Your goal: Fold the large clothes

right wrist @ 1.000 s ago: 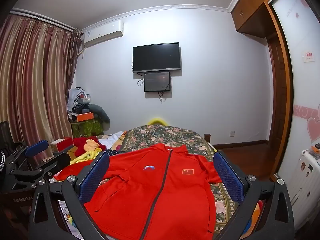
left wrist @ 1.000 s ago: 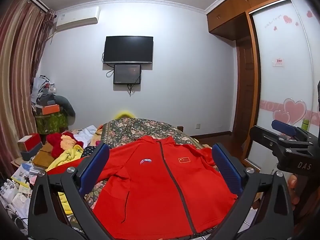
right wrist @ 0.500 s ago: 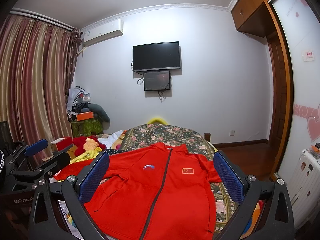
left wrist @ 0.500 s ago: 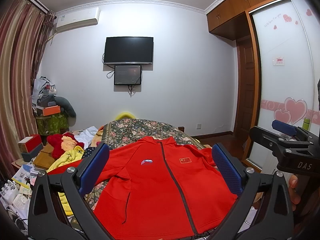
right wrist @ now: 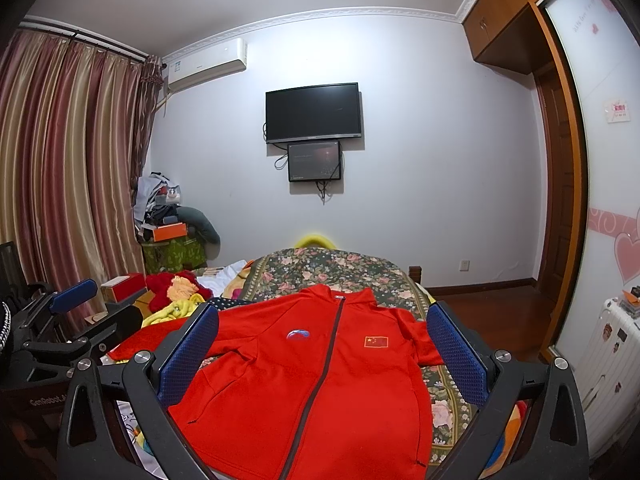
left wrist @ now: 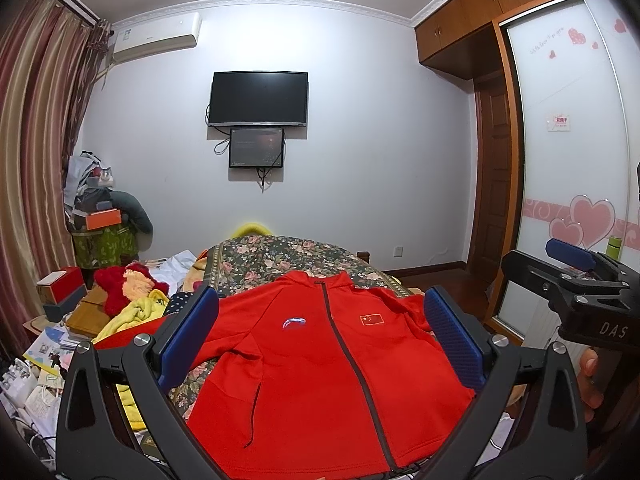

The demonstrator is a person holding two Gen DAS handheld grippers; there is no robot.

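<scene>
A red zip jacket (left wrist: 320, 368) lies flat, front up, on a floral bedspread (left wrist: 280, 256); it also shows in the right wrist view (right wrist: 316, 380). It has a grey zip, a flag patch and a round badge. My left gripper (left wrist: 320, 340) is open and empty, held above the jacket's near hem. My right gripper (right wrist: 322, 340) is open and empty, also above the jacket. The right gripper shows at the right edge of the left wrist view (left wrist: 576, 276); the left gripper shows at the left edge of the right wrist view (right wrist: 72, 312).
A heap of red and yellow clothes (left wrist: 128, 296) and boxes (left wrist: 60, 292) lies left of the bed. A cluttered stand (left wrist: 104, 232) is in the corner by the curtains. A wardrobe (left wrist: 568, 152) and white suitcase (right wrist: 612, 364) stand to the right.
Both grippers have stayed open and nearly still; the views tilt up very slightly. The jacket has not moved.
</scene>
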